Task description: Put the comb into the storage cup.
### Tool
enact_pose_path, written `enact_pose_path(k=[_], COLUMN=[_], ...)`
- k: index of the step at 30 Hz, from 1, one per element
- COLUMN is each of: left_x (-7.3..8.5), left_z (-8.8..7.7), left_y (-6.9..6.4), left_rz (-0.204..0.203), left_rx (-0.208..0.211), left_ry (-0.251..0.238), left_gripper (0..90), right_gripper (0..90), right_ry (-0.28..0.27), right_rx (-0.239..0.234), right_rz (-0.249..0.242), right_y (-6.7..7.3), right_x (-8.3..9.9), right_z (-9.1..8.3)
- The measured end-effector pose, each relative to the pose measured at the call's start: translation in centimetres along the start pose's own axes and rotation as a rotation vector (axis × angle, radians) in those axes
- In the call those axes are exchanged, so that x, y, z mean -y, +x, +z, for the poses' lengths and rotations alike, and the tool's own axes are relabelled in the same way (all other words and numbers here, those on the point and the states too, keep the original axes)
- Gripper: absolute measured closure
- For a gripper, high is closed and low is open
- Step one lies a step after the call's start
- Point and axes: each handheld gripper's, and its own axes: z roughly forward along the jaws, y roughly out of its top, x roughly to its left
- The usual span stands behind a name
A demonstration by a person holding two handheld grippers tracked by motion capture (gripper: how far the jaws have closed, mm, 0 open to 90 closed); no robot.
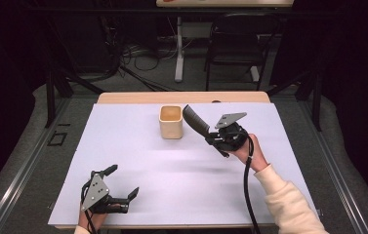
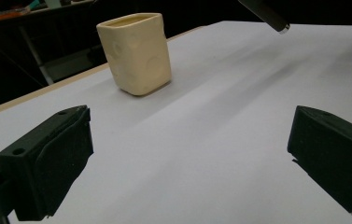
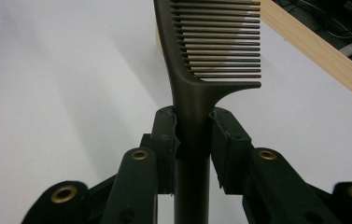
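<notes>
right gripper (image 3: 193,135) clamps comb (image 3: 215,42) handle | left gripper (image 2: 187,163) fingers wide, empty

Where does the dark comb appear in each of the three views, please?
High view: comb right of centre, held by the right gripper, beside the cream cup.
Left gripper view: its handle tip at the top edge.
Right gripper view: centre, between the jaws.
Shared landmark: the white table sheet.

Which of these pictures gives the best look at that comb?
The right gripper view: the comb fills it, teeth sharp, handle clamped by the right gripper. The high view shows the comb small beside the cup. The left gripper view catches just its handle tip.
</notes>
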Motion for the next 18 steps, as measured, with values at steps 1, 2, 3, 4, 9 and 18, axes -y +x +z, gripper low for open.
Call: enact_pose_path(k=[1, 2, 3, 4, 9, 18], left_x=[0.0, 0.0, 0.0, 0.0, -0.1, -0.1], left_z=[-0.1, -0.1, -0.1, -0.1, 0.0, -0.1], left_y=[0.0, 0.0, 0.0, 0.0, 0.0, 0.1], left_rz=[-0.001, -0.001, 0.001, 0.0, 0.001, 0.0], left_rx=[-0.003, -0.003, -0.005, -0.003, -0.004, -0.002], left_ry=[-0.004, -0.004, -0.003, -0.002, -0.001, -0.005], left_gripper=[0.3, 0.3, 0.3, 0.2, 0.2, 0.2], right_gripper=[72.6, 72.6, 72.6, 72.6, 72.6, 72.6], right_ry=[0.001, 0.001, 0.001, -0.002, -0.002, -0.005], right_rx=[-0.002, -0.002, 0.005, 0.005, 0.009, 0.027], right_rz=[-0.002, -0.002, 0.001, 0.007, 0.0, 0.0], right_y=[-0.1, -0.1, -0.1, -0.1, -0.1, -0.2], right_x=[-0.1, -0.1, -0.1, -0.3, -0.6, -1.2], right_z=[0.2, 0.2, 0.2, 0.3, 0.4, 0.5])
